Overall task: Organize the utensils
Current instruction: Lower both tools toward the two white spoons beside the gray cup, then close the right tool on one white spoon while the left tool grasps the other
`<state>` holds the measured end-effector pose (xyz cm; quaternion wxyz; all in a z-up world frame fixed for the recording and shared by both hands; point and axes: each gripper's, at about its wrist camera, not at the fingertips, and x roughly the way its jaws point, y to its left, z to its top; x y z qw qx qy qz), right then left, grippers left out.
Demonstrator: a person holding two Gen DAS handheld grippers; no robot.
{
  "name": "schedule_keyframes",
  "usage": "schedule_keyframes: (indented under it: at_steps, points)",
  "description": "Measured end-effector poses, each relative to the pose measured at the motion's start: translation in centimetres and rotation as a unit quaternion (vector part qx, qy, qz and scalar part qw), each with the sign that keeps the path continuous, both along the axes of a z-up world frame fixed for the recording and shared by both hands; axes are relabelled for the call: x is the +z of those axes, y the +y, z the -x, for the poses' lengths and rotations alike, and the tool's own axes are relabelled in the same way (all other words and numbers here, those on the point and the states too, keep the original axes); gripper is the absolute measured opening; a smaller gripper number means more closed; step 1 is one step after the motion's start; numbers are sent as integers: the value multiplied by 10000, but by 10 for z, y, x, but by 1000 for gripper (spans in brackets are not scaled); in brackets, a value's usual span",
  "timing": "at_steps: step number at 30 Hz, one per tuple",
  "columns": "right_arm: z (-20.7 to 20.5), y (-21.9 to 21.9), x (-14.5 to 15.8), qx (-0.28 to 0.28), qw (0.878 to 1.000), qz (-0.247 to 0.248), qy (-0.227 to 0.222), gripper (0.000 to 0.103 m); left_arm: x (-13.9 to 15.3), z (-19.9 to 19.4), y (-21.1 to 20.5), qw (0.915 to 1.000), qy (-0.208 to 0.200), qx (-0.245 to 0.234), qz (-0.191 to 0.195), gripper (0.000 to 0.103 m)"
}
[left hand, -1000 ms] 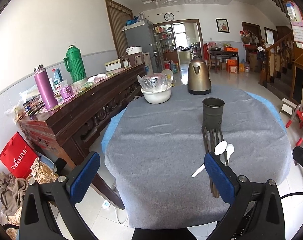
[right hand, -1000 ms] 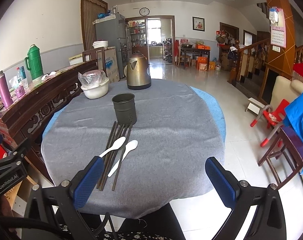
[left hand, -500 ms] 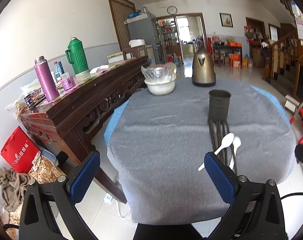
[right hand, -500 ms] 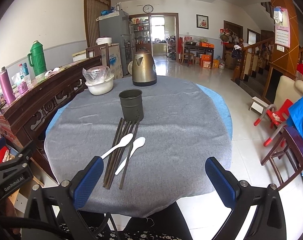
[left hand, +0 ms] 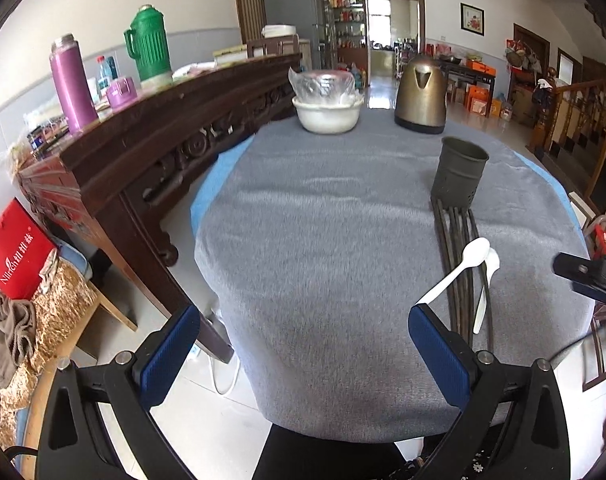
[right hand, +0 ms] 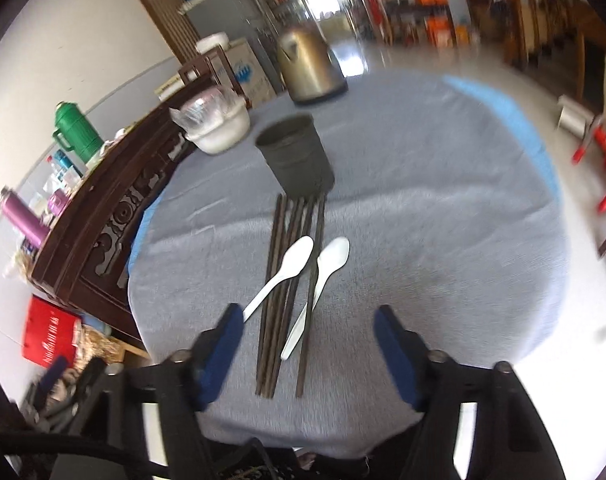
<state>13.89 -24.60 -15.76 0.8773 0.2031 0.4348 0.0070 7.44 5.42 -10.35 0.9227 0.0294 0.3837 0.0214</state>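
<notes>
**Q:** Left wrist view: what do you check first?

**A:** Your left gripper (left hand: 303, 344) is empty, its jaws standing wide above the near edge of the grey table (left hand: 323, 240). The chopsticks (left hand: 457, 256) lie in a bundle just before the dark holder (left hand: 459, 176), with two white spoons (left hand: 469, 258) across them. Keep this gripper clear of the bundle.

**Q:** Right wrist view: how do you take the pick?

**A:** Your right gripper (right hand: 309, 340) is closing, its pads touching nothing yet, with the chopsticks (right hand: 289, 280) and the spoon handles (right hand: 299, 328) between the jaws. Judge one target only. A spoon on top likely lifts cleanest; centre its handle before the pads meet.
</notes>
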Motion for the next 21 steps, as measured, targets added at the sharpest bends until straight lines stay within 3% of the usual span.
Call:
schedule_keyframes:
  at_steps: [5,11,12,18,21]
  points:
    - [-45,-23,-47,-200,9963,-590,594,43,-17,-18,-5,9997,221,-116,4,103]
    - [-92,-32,-86,-346,9862,-1105,1181,42,-35,-50,-20,9979,523,-376,66,103]
    - [-96,-33,-86,-405,9863,-1137,1121,41,-37,-55,-22,9976,553,-418,77,103]
    - [-131,-26,-84,-488,9852,-908,1368,40,-49,-77,-31,9960,716,-524,80,103]
    - [-141,-7,-81,-395,9864,-406,1543,41,-52,-82,-31,9960,723,-523,89,99]
